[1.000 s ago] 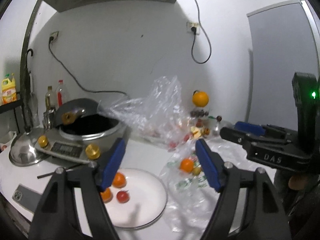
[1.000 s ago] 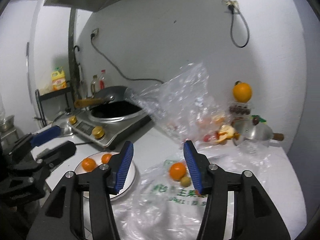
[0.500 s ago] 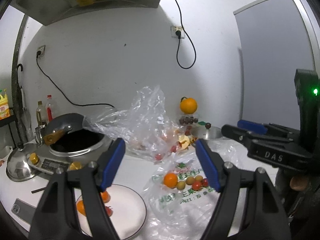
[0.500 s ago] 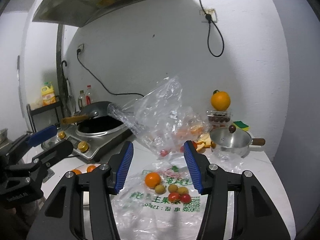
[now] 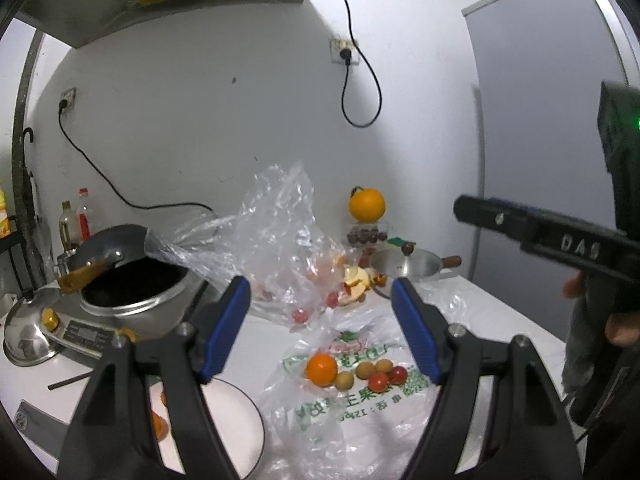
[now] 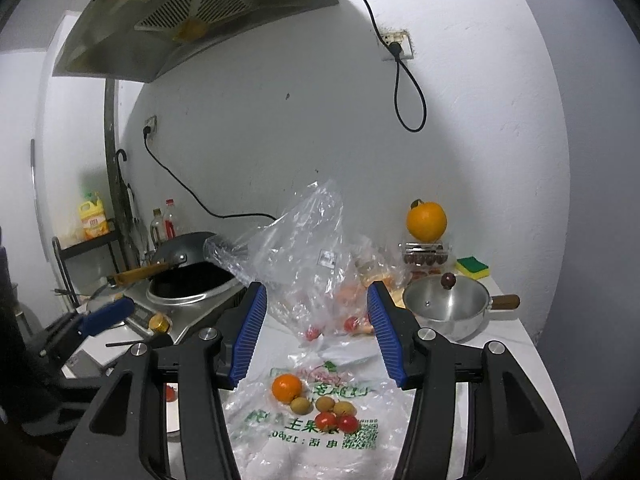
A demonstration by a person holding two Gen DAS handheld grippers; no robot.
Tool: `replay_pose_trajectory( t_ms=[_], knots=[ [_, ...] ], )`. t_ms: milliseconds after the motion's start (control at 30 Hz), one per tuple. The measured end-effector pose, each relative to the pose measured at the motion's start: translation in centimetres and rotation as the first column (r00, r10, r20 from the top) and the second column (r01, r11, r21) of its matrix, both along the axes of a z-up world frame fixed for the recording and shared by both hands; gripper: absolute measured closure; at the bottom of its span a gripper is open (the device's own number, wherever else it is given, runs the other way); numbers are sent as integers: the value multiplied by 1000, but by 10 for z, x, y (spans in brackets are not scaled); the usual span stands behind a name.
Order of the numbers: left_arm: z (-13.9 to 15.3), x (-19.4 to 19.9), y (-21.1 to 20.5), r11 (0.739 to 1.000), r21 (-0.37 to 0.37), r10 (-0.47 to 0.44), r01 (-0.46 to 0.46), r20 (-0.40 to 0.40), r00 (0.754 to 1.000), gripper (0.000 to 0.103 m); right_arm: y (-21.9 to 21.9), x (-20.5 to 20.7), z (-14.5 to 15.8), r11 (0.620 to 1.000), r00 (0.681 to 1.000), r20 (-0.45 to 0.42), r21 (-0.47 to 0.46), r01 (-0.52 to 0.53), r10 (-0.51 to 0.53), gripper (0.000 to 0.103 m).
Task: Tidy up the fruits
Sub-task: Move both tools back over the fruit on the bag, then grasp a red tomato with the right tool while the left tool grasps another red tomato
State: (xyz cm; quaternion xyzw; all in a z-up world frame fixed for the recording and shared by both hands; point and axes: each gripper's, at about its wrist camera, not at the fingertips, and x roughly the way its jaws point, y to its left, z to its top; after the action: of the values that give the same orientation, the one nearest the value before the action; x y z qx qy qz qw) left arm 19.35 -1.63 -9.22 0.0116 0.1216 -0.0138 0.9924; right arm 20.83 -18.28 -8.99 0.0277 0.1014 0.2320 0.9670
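The small pot (image 6: 446, 309) is shiny metal with a wooden handle. The bag (image 6: 308, 432) under the fruit is thin, crinkly plastic. The plate (image 5: 236, 424) looks smooth and glossy.

White wall (image 6: 280, 140), range hood (image 6: 192, 20), countertop (image 6: 508, 344)

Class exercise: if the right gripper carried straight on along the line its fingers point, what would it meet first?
Probably the crumpled clear plastic bag standing on the counter, seen between the fingers of the empty, opening right gripper. Depth is unclear; a lower line would hit the flat printed bag with the loose fruits.
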Motion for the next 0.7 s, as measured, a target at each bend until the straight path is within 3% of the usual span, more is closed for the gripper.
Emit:
replay_pose_trajectory(
  t_ms=[67,433,700],
  knots=[
    [-7,10,-1,1000,-4,-1,1,-26,1000,29,-2,5,-2,1000,1000,-6,1,5,-5,41],
    [-60,64,-18,999,30,-24,31,-195,981,29,1,60,-62,995,986,-165,-96,-18,2,41],
    [-89,90,-26,998,36,-44,56,-276,960,29,5,92,-105,983,959,-280,-166,-85,35,46]
  ],
)
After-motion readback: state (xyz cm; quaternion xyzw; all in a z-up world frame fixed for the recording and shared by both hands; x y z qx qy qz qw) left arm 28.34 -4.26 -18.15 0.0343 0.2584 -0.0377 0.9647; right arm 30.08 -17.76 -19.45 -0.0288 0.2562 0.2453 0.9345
